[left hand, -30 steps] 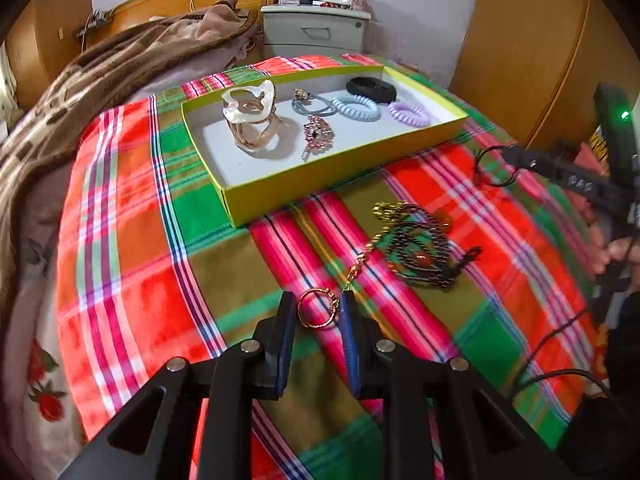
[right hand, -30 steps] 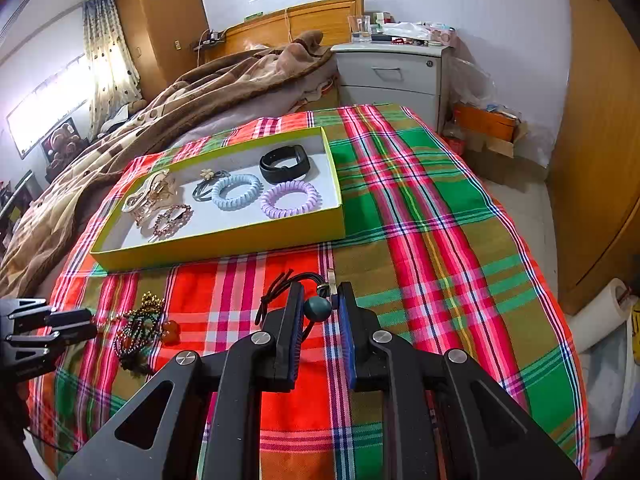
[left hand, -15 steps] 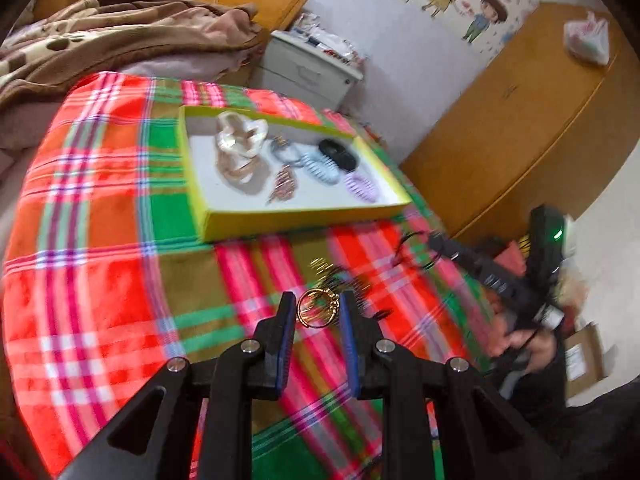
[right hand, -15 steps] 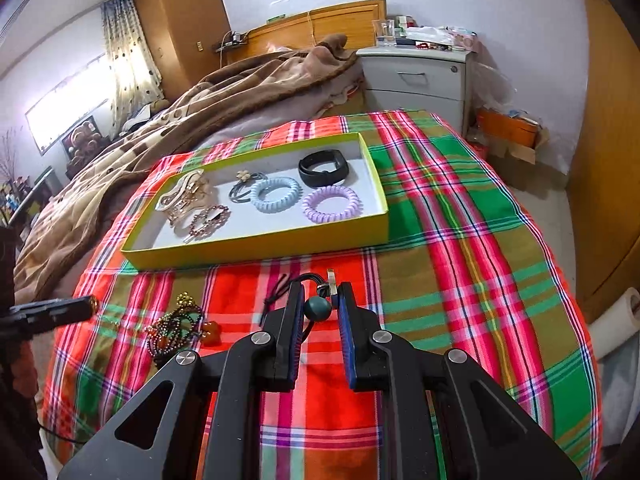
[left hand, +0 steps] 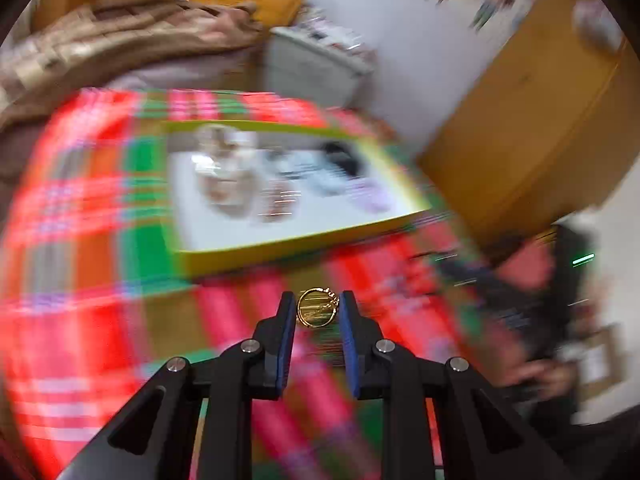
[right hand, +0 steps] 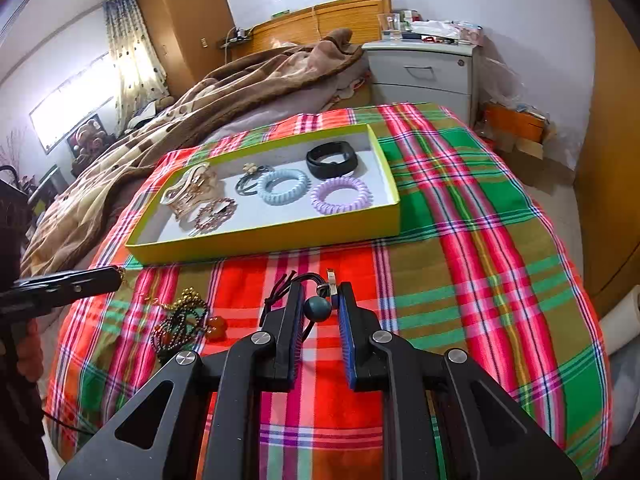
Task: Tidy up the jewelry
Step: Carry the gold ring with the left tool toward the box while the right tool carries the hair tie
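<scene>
Since the earlier frame, the gold ring [left hand: 318, 307] has been carried up off the bed toward the yellow tray [right hand: 276, 236], pinched between the left gripper [left hand: 318, 312] fingers. A beaded black cord [right hand: 316, 307] is clamped in the right gripper [right hand: 318, 312]. Six pieces are already in the tray; a bead necklace [right hand: 182, 326] is left on the plaid cover [right hand: 460, 280].

Gold ring [left hand: 318, 307] upright; beaded necklace [right hand: 182, 326] heaped on blanket.

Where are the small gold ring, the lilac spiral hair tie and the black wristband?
small gold ring [left hand: 318, 307], left wrist view, its centre
lilac spiral hair tie [right hand: 320, 202], right wrist view, left coil
black wristband [right hand: 316, 159], right wrist view, left side
</scene>
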Demonstrator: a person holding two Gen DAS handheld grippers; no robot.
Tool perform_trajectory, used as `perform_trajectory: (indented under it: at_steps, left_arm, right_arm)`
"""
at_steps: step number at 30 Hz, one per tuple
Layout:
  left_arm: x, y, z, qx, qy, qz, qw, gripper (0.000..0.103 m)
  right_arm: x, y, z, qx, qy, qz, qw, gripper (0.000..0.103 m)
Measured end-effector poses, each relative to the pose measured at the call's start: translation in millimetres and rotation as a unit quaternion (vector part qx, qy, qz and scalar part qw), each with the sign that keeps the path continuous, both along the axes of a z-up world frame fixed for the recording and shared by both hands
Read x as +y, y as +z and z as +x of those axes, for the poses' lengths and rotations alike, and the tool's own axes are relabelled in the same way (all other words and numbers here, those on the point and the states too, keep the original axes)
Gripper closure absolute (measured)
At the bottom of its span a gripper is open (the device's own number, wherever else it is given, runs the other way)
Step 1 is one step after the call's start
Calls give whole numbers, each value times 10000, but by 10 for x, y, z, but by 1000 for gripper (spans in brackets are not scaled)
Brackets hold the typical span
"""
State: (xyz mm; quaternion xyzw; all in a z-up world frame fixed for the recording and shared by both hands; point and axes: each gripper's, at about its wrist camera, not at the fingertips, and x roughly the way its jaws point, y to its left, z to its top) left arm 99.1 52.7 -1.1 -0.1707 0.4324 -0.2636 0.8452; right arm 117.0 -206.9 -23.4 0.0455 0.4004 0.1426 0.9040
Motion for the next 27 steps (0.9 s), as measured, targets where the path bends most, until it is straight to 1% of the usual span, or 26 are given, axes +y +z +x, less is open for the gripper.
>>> perform_trajectory:
  at_steps: [1,3,5,7,8,9,10,11,12,13,14,15,16,17,18,19,20,21,22,23,25,26,27]
  left_arm:
    - [0,22,-5,-71,-37,-210,9997,80]
    - [10,111,-8,-345,225,-141,9991,80]
    - [18,200,-3,-480,174,-215,9985,80]
    - [-15,242,47,-371,290,142,9988,80]
    - [-24,250,64,-429,207,211,9986,80]
    - [-38,222,77,-424,177,180,9988,80]
    - [-47,140,118,-147,270,408,9987,80]
    - [-106,58,173,131,379,870,9954,80]
    - [-121,35,143,82,386,874,9954,80]
    - [-110,59,126,9,317,530,9981,80]
    - [-99,142,52,-164,188,134,9996,80]
    - [-96,257,-20,-543,101,-101,9984,80]
    - [-91,322,-64,-826,111,-137,9964,80]
    - [-120,317,-32,-816,169,84,9965,80]
    - [-176,242,67,-489,326,703,9958,80]
    - [-185,167,141,-265,501,1012,9933,80]
    - [-158,130,165,-161,472,756,9959,80]
    - [-152,147,148,-179,369,473,9980,80]
    - [-166,184,118,-324,361,361,9982,80]
    - [-170,233,81,-475,381,344,9975,80]
    - [-189,306,90,-567,386,310,9972,80]
    - [-179,335,92,-598,367,217,9973,80]
    - [-151,354,91,-633,263,-55,9976,80]
  right_arm:
    - [-10,2,0,0,-18,5,10000,86]
    - [-41,9,3,-17,-58,8,10000,86]
    - [-63,15,5,-22,-88,2,10000,86]
    - [-96,23,6,-49,-104,57,9999,86]
    - [-102,19,10,-43,-117,77,9999,86]
    - [-99,9,13,-26,-127,76,9999,86]
    - [-93,-5,14,-7,-121,81,9999,86]
    - [-89,-13,12,7,-103,89,9999,86]
    - [-85,-20,12,21,-83,89,9999,86]
    - [-83,-24,8,22,-74,86,9999,86]
    - [-89,-23,15,26,-74,86,9999,86]
    - [-95,-27,20,38,-80,85,9999,86]
    - [-107,-29,27,41,-97,90,9999,86]
    - [-110,-30,33,39,-107,104,9999,86]
    - [-107,-35,37,45,-109,117,9999,86]
    - [-103,-36,40,42,-98,130,9999,86]
    - [-98,-34,34,30,-91,133,9999,86]
    - [-95,-34,29,24,-83,136,9999,86]
    - [-97,-36,32,33,-79,140,9999,86]
    - [-104,-33,40,38,-81,146,9999,86]
    - [-123,-9,46,-7,-86,188,9998,86]
    - [-139,14,50,-47,-79,257,9996,86]
    - [-148,24,58,-54,-82,280,9996,86]
